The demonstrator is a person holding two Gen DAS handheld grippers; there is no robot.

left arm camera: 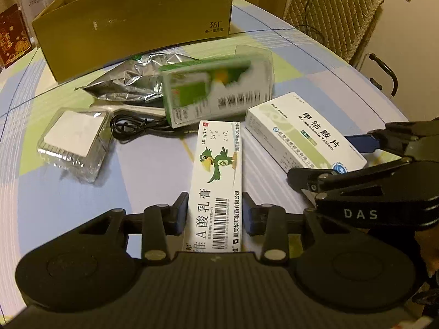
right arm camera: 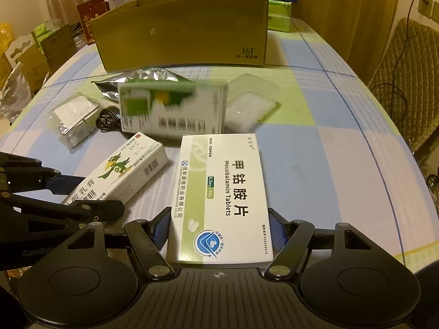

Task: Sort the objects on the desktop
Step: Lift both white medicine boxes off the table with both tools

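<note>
Sorting has barely begun: left tongs clamp the ointment box, right tongs clamp the Mecobalamin tablet box, both on the surface; cardboard box waits behind remaining clutter.

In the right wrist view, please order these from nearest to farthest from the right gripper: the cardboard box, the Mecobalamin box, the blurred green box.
1. Mecobalamin box, between the right gripper's fingers.
2. Blurred green box, ahead, slightly left.
3. Cardboard box, at the table's far end.
</note>
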